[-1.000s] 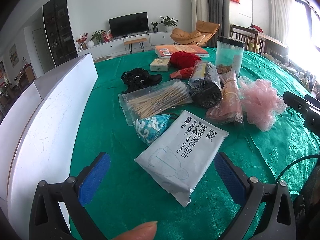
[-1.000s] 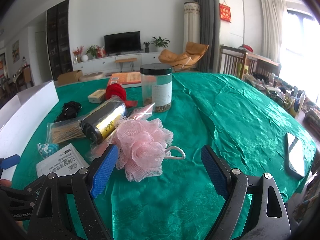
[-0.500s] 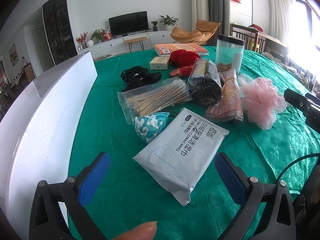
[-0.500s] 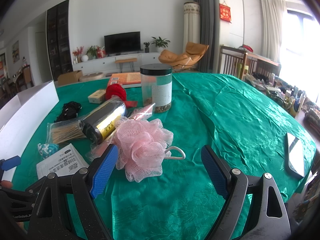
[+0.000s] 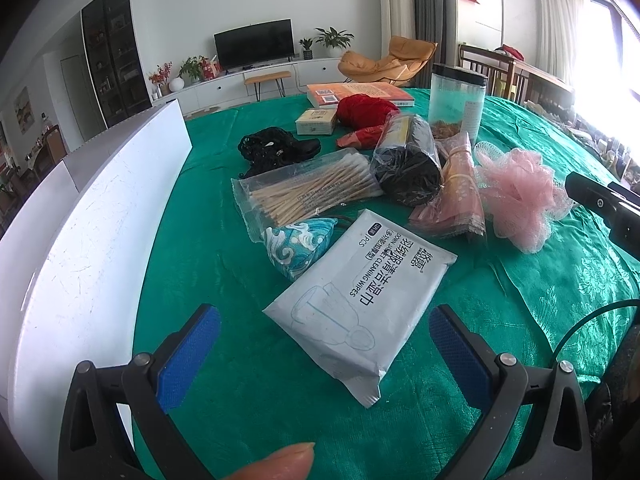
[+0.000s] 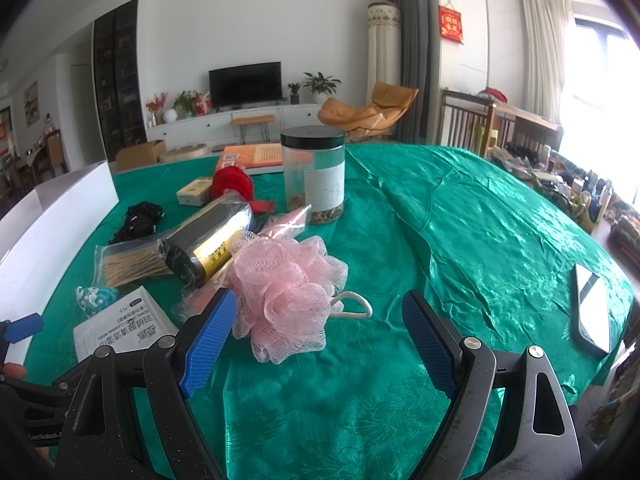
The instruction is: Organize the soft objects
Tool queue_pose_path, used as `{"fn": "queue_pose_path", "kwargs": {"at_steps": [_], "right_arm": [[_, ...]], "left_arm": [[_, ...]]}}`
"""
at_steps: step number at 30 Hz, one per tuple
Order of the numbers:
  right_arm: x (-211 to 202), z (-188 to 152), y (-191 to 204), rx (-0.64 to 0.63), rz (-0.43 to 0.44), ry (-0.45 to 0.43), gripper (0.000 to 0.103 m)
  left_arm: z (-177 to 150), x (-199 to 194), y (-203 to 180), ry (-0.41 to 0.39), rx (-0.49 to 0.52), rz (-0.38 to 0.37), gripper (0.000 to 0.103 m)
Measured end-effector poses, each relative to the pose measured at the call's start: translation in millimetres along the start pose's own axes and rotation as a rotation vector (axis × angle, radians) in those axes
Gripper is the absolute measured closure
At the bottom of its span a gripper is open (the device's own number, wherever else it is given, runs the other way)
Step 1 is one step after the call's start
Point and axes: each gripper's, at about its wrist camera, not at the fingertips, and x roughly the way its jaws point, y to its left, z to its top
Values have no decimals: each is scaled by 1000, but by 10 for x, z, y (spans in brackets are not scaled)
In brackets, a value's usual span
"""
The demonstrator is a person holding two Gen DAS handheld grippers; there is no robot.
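My green satin tablecloth fills the frame; a glossy wipes pack sits centre, a frilly pink mesh pouf too. Both my left gripper and right gripper gape wide, empty.

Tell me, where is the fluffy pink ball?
The pink bath pouf lies on the green tablecloth, just ahead of the right gripper, beside the pink packet.

My tabletop, green cloth: wipes pack centre frame, swab bag, pink pouf at right, jar upper right, white box left.
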Motion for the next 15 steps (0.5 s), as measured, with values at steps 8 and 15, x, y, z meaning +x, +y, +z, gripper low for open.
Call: {"fn": "queue_pose_path", "kwargs": {"at_steps": [8,15], "right_arm": [[16,8,-35,16,5,7,16],[17,6,-38,21,6,8,16]], "left_arm": [[-56,192,-90,101,42,-27,0],[178,549,-202,174,40,-57,0]]}}
